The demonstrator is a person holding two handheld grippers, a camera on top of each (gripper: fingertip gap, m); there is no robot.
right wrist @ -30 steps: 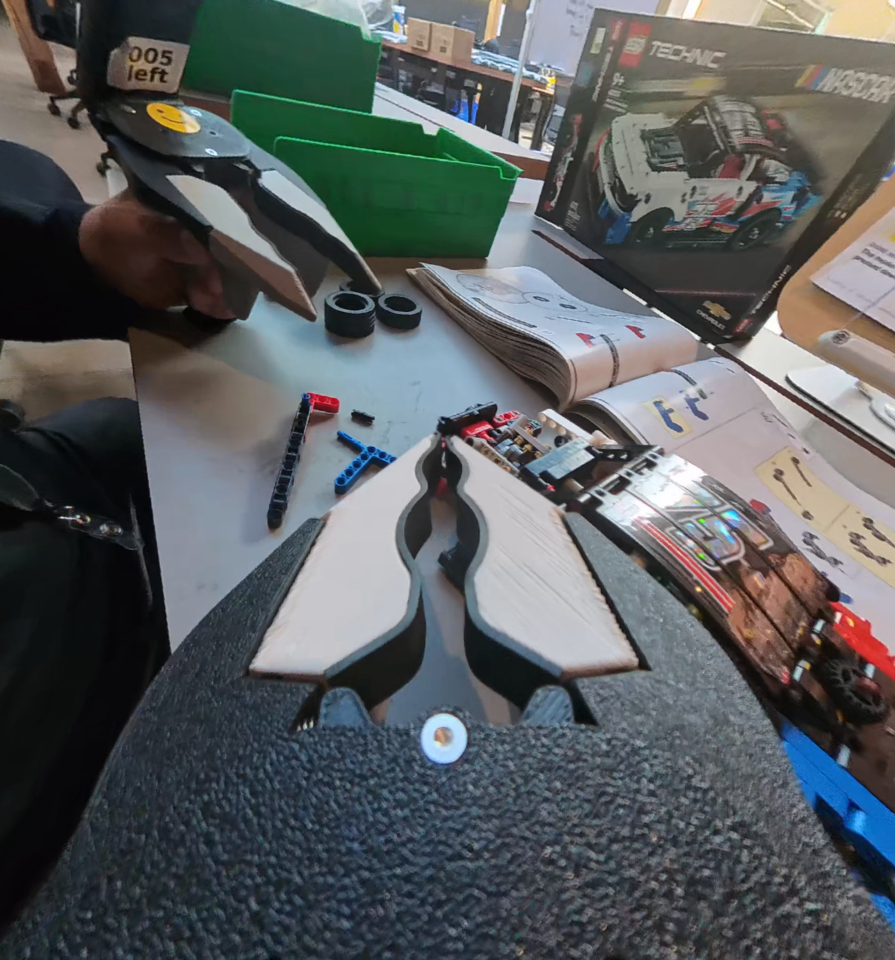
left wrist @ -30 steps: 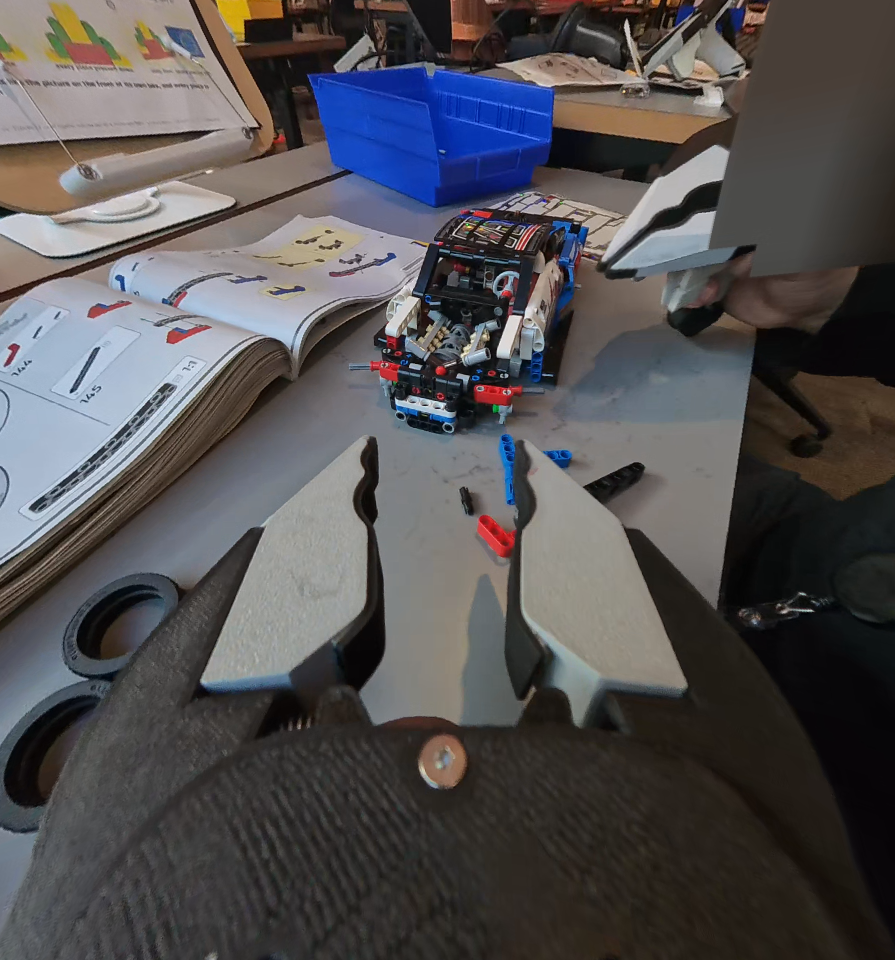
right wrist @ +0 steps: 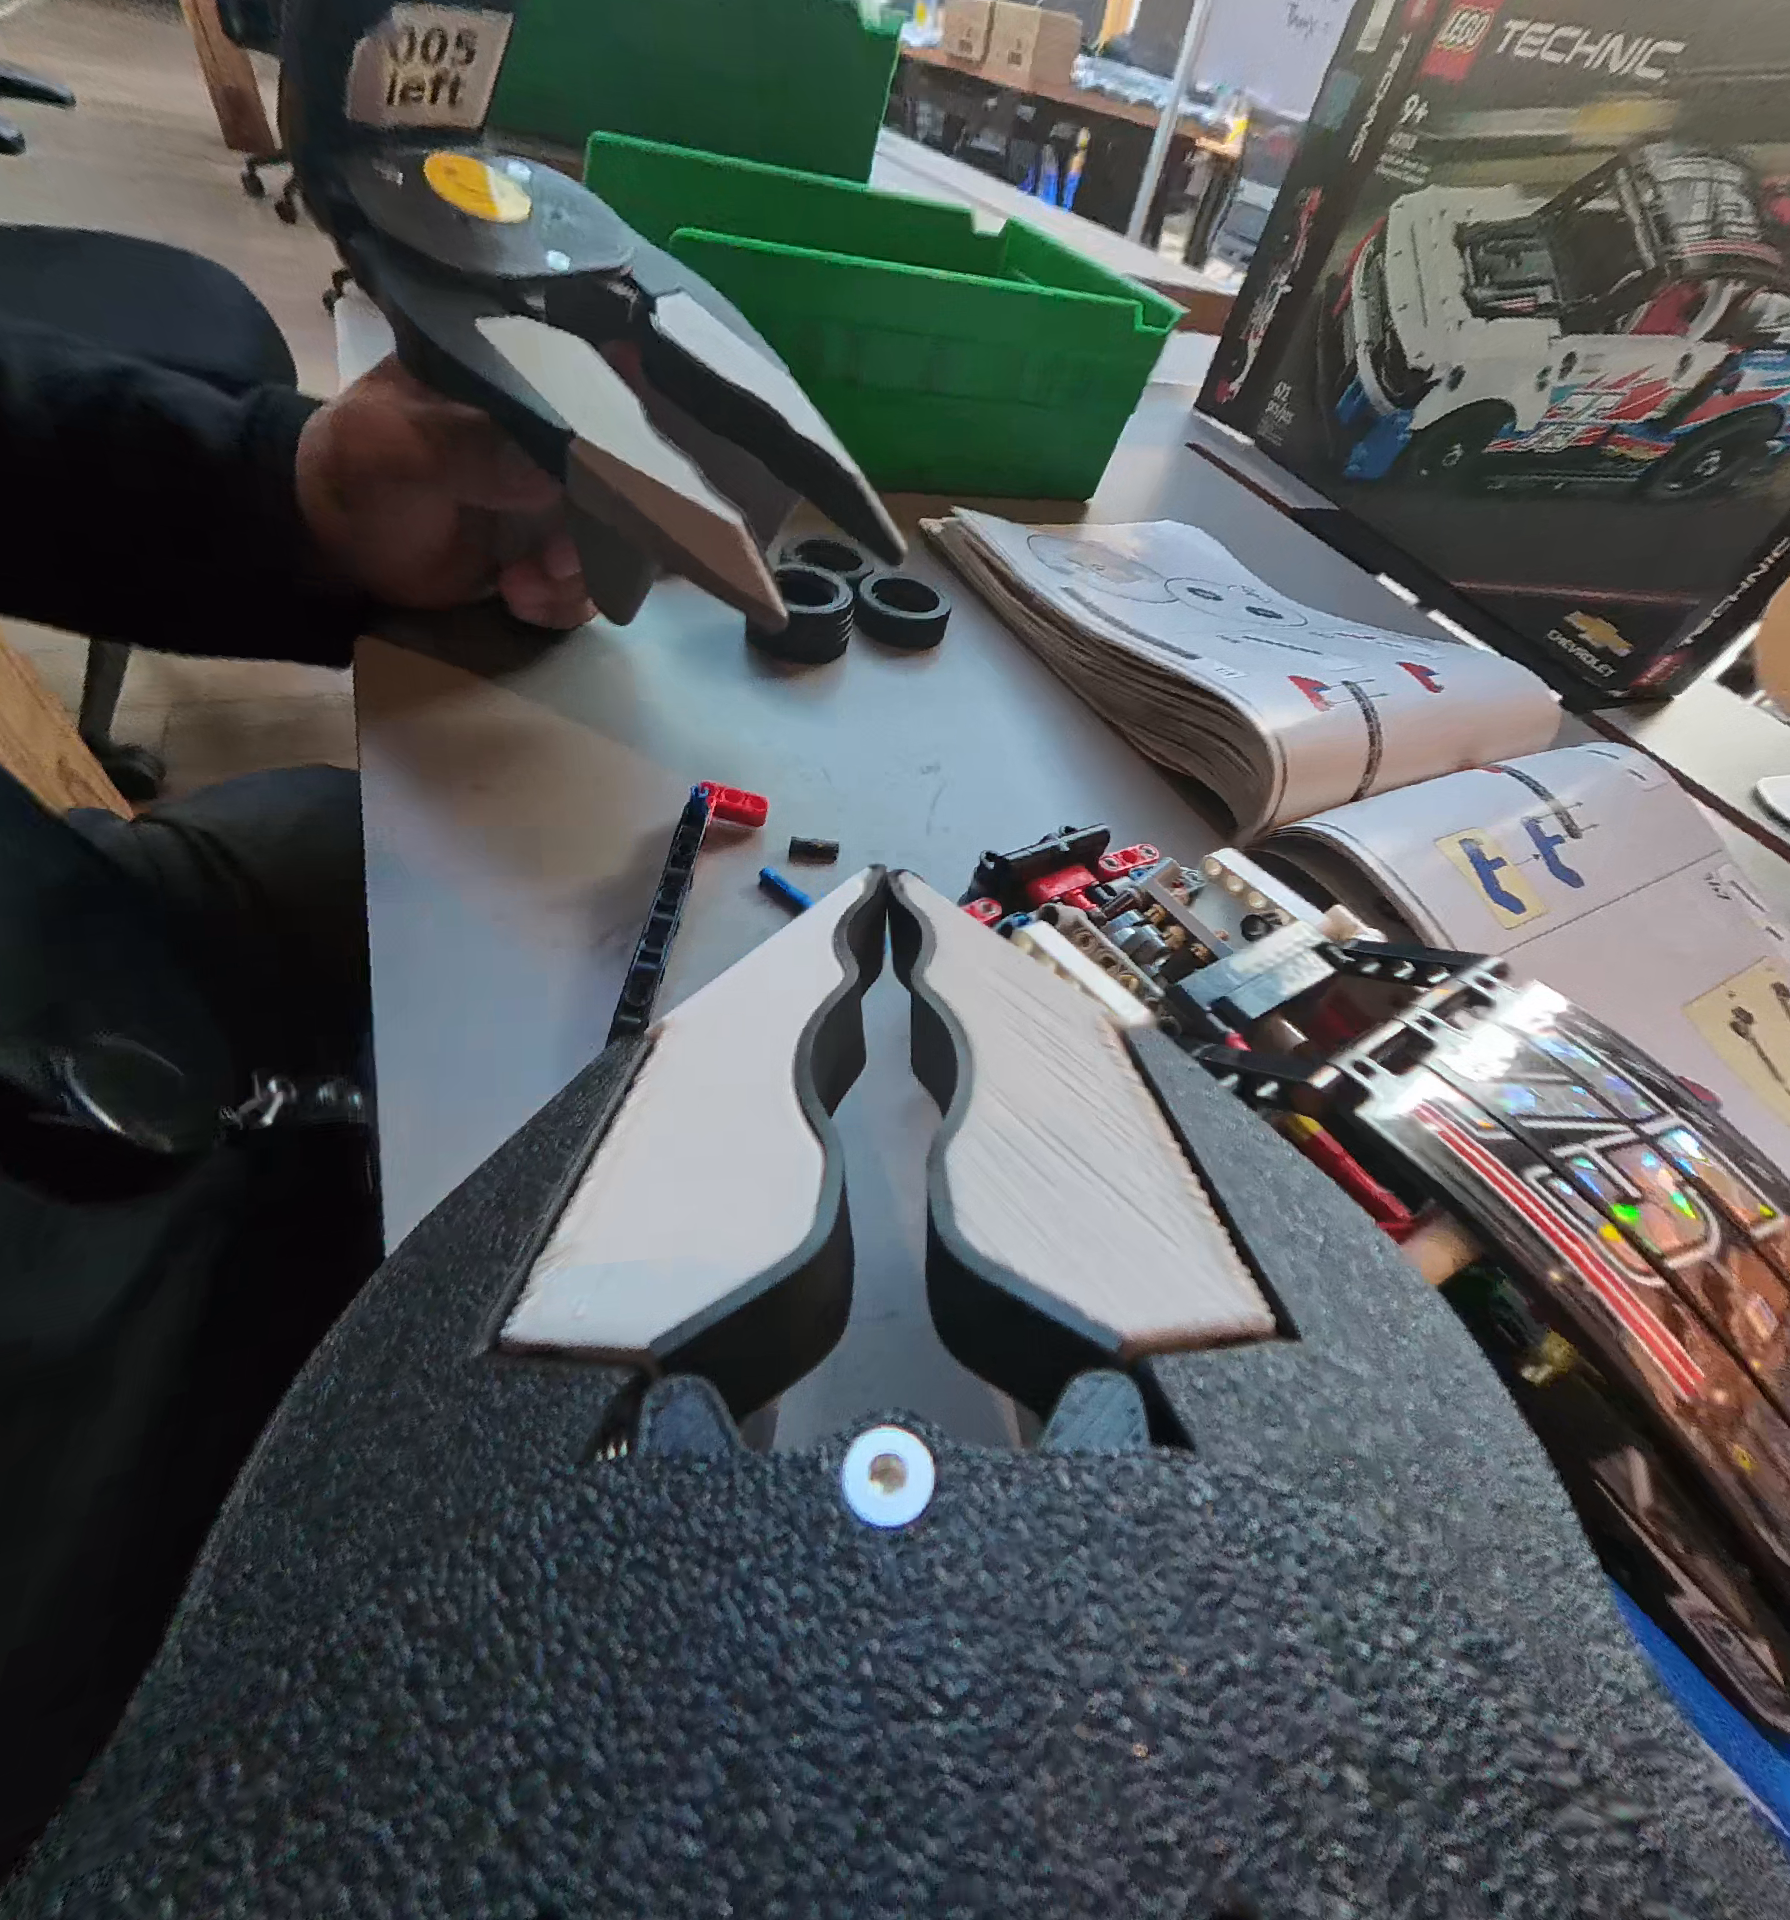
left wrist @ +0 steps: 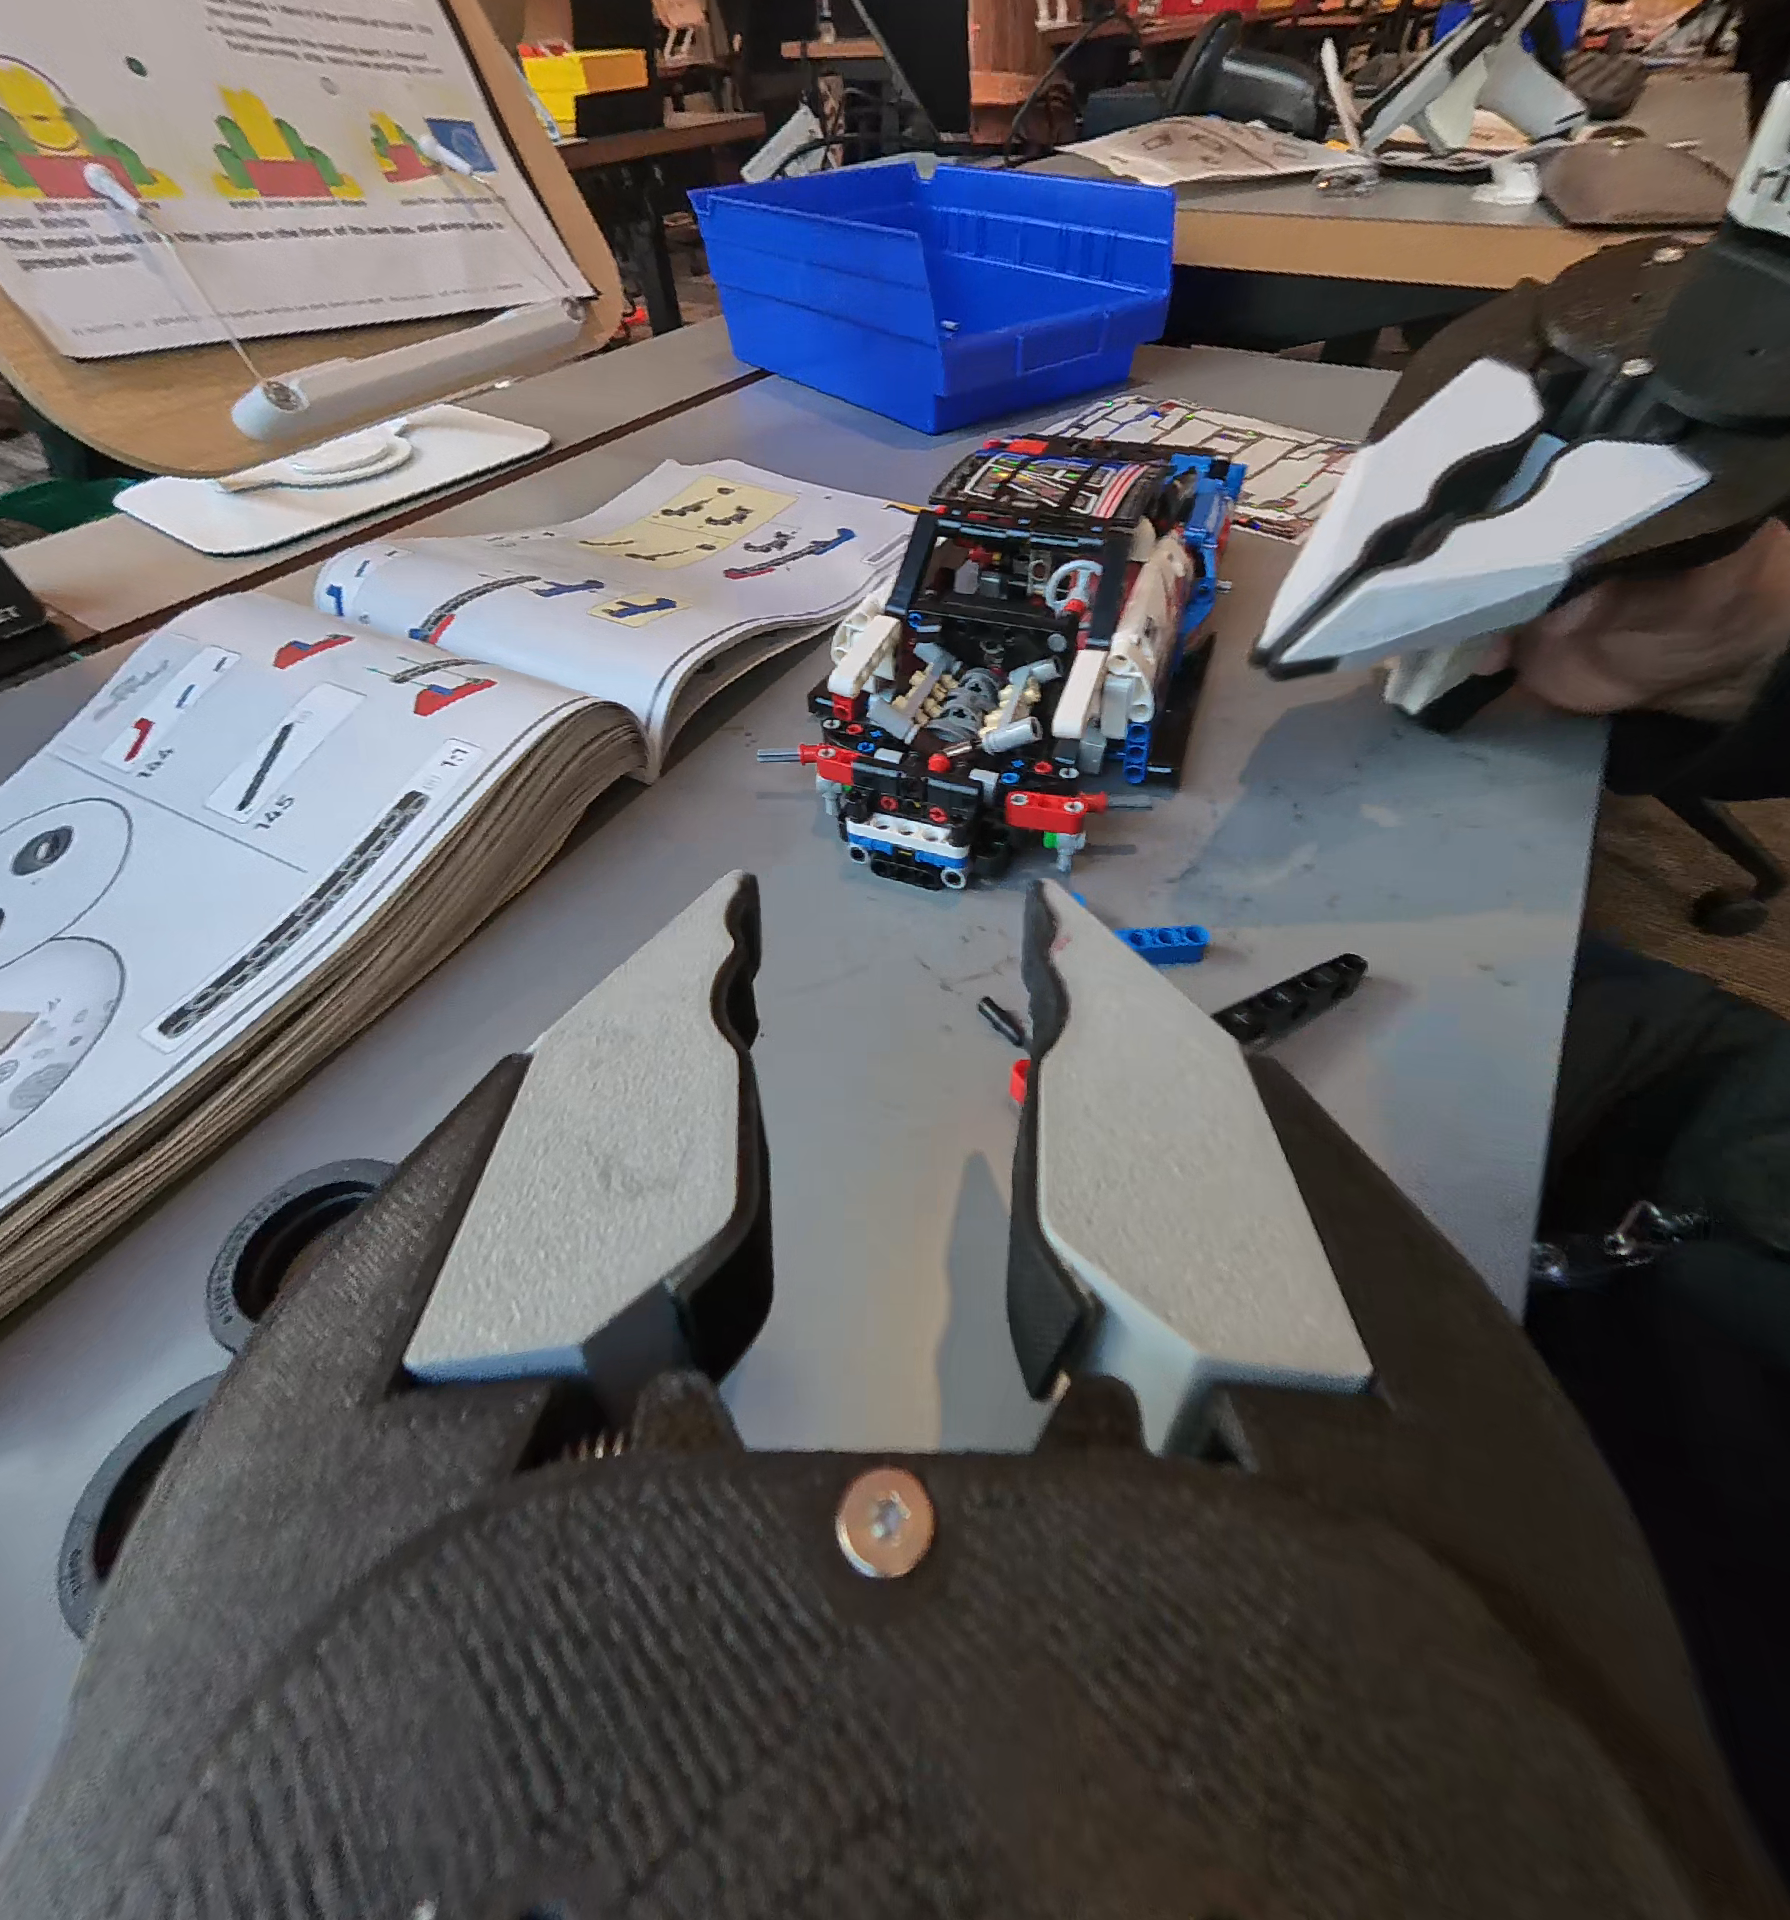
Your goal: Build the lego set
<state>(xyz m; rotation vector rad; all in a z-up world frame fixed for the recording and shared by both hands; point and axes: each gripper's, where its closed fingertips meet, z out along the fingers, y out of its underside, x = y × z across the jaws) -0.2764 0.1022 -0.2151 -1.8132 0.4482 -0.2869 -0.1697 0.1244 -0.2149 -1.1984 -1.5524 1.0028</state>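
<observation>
Left gripper (left wrist: 891, 935) hangs above the grey table (left wrist: 1390, 831) with its fingers spread wide and nothing between them. Beyond the tips stands the half-built lego car (left wrist: 1016, 665), nose toward the camera. Near the right finger lie loose parts: a small black pin (left wrist: 1000, 1020), a red piece (left wrist: 1020, 1081) partly hidden by the finger, a blue beam (left wrist: 1166, 940) and a black beam (left wrist: 1291, 997). An open instruction book (left wrist: 351, 790) lies left of the car, two black tires (left wrist: 278, 1247) sit at its near edge, and a blue bin (left wrist: 932, 281) stands behind the car. At the right, a hand holds the right gripper (left wrist: 1270, 655), closed and empty, in the air beside the car.

Right gripper (right wrist: 886, 883) shows its tips pressed together, gripping nothing, over the table just beside the car (right wrist: 1286, 1039). Ahead lie the black beam (right wrist: 667, 914), the red piece (right wrist: 735, 805), the pin (right wrist: 813, 849) and a blue part (right wrist: 782, 888). Farther off, the left gripper (right wrist: 839, 592) points down at the tires (right wrist: 849, 608), its fingers apart. Green bins (right wrist: 922, 353) and the set's box (right wrist: 1556, 343) stand behind the book (right wrist: 1234, 675).
</observation>
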